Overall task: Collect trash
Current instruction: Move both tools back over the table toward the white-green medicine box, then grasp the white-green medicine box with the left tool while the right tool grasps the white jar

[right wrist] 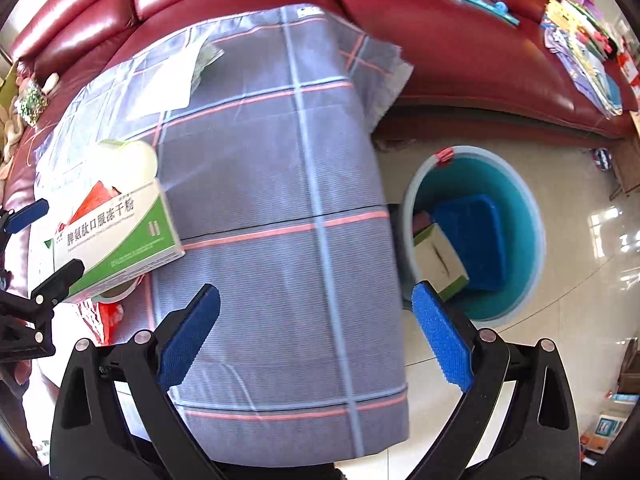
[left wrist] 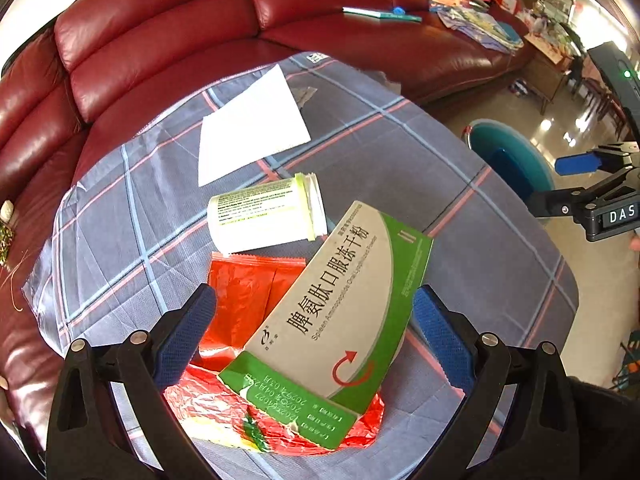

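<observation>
A grey and green medicine box (left wrist: pixel 340 312) lies on red foil wrappers (left wrist: pixel 248 300) on the plaid-covered table (left wrist: pixel 460 208). My left gripper (left wrist: pixel 314 334) is open, its blue fingers on either side of the box, not touching it. A white bottle (left wrist: pixel 260 216) lies on its side just beyond, and a white paper sheet (left wrist: pixel 250 128) lies farther back. My right gripper (right wrist: pixel 316 332) is open and empty above the table's right edge, near a teal bucket (right wrist: pixel 524 216) on the floor. The box (right wrist: pixel 116 236) and the left gripper (right wrist: pixel 40 240) show at the left of the right wrist view.
The bucket holds a blue item (right wrist: pixel 472 236) and a small green and white box (right wrist: pixel 440 264). A red leather sofa (left wrist: pixel 200 20) curves behind the table, with a book (left wrist: pixel 380 14) and piled papers (left wrist: pixel 472 12) on it. Glossy tiled floor (right wrist: pixel 580 280) lies to the right.
</observation>
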The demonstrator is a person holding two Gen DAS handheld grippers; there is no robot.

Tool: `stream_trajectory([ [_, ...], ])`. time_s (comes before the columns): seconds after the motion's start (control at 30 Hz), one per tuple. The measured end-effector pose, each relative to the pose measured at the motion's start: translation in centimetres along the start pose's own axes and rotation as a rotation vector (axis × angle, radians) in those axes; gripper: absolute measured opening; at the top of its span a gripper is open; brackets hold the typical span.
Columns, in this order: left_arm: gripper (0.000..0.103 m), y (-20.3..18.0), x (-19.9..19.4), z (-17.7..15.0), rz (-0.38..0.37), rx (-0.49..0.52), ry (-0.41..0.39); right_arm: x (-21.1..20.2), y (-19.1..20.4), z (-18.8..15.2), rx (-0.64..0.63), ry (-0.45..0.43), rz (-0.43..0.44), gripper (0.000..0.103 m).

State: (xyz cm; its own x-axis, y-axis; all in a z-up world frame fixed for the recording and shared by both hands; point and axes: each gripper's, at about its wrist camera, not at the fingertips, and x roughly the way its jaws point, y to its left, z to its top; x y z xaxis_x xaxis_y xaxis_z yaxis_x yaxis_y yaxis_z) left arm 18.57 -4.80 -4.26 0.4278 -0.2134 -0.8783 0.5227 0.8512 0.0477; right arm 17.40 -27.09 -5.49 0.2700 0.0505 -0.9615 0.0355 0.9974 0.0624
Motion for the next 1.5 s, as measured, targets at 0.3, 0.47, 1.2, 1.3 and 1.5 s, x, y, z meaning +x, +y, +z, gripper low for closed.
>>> stream_trajectory([
  [0.3,0.099,-2.9,3.1,-0.7,0.002,0.240,0.101,2.1,0.8,-0.9,0.049,0.053,0.055,0.093],
  [0.47,0.099,-4.0,4.8,-0.3,0.011,0.310,0.131,2.5,0.5,-1.0,0.059,0.059,0.061,0.093],
  [1.2,0.076,3.9,-5.1,-1.5,-0.066,-0.139,-0.119,1.7,4.6,3.8,-0.061,-0.003,0.112,0.093],
  [1.3,0.075,6.9,-5.3,-2.2,-0.035,-0.231,-0.127,1.8,7.2,5.5,-0.133,-0.021,0.116,0.093],
  [1.5,0.073,11.6,-3.9,-3.9,0.003,-0.385,-0.119,2.9,14.2,8.9,-0.353,-0.034,0.079,0.093],
])
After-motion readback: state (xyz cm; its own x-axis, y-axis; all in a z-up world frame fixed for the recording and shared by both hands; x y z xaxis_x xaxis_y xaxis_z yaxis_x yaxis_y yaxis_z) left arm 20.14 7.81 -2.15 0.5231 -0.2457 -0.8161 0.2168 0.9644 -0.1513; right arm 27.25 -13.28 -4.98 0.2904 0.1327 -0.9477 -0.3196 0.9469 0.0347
